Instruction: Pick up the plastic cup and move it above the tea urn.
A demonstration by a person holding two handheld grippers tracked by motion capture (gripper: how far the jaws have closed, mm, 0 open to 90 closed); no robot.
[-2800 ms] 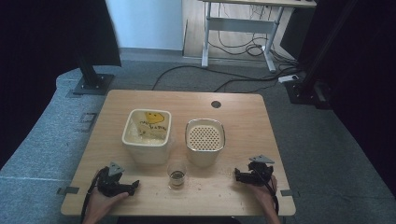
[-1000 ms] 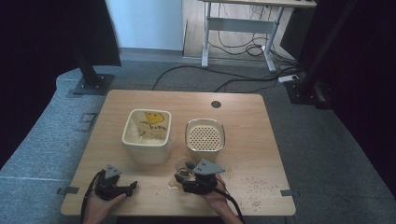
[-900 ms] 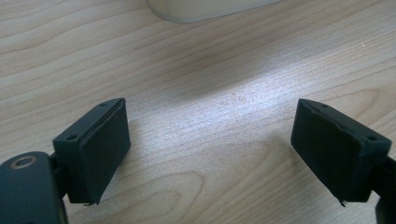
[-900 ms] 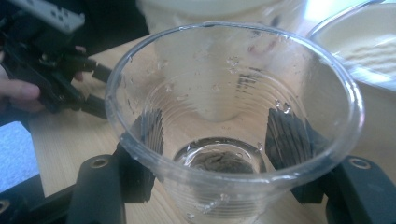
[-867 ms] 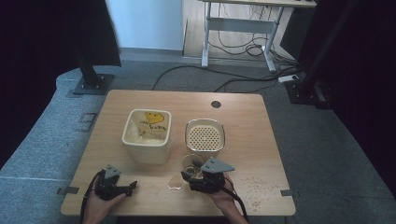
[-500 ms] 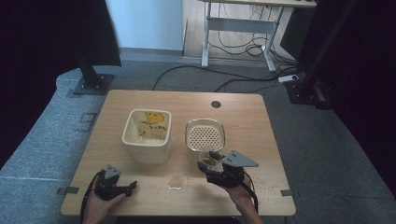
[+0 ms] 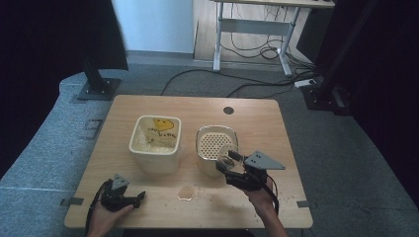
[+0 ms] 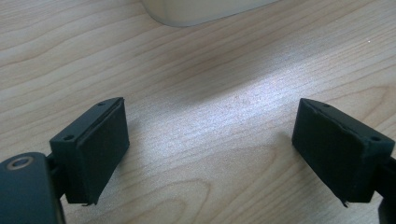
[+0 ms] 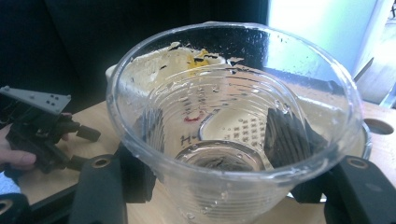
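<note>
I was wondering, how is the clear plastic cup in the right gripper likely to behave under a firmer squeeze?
The clear plastic cup looks thin-walled, so it would probably flex or crumple. Droplets cling inside and it looks nearly empty, so it is likely light and perhaps slippery between the right gripper fingers.

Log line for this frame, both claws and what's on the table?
right claw: shut on clear cup, beside strainer bin | left claw: open, resting on table | wet patch on table

I'm looking into a lab or office: grey carpet (image 7: 346, 148), loose cables (image 7: 247, 86), a metal-legged desk (image 7: 252, 29), dark stands (image 7: 96, 74) flanking my bench (image 7: 252, 106).
</note>
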